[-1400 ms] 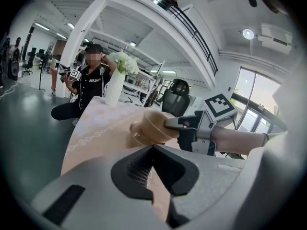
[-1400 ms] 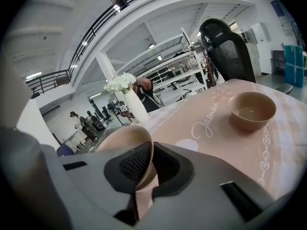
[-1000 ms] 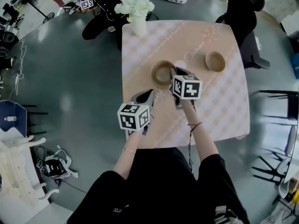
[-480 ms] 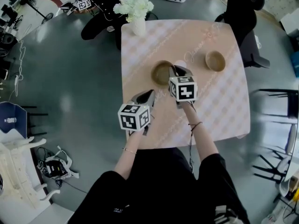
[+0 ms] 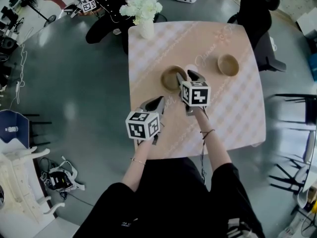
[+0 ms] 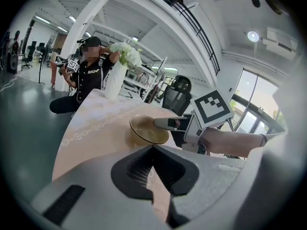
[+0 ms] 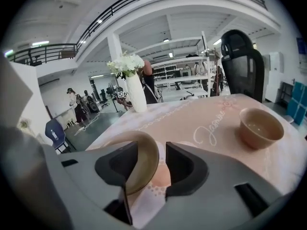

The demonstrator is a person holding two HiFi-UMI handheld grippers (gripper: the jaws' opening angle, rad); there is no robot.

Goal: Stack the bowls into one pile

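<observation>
Right tongs (image 7: 162, 163): opening; the rim of the near bowl (image 5: 172, 77) stands between the jaws, with a gap on the right-hand side.
Near bowl: on the counter (image 5: 233, 113), just ahead of the left tongs (image 6: 153, 150).
Second bowl (image 7: 260, 127): upright, ahead and right of the right tongs, well apart.
Left tongs: jaws seemingly closed together, nothing between them.

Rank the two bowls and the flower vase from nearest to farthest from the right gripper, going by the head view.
1. Left bowl: its rim sits between the opening jaws of the right gripper.
2. Right bowl: apart, off to the right.
3. Flower vase: at the far left corner of the table.
</observation>
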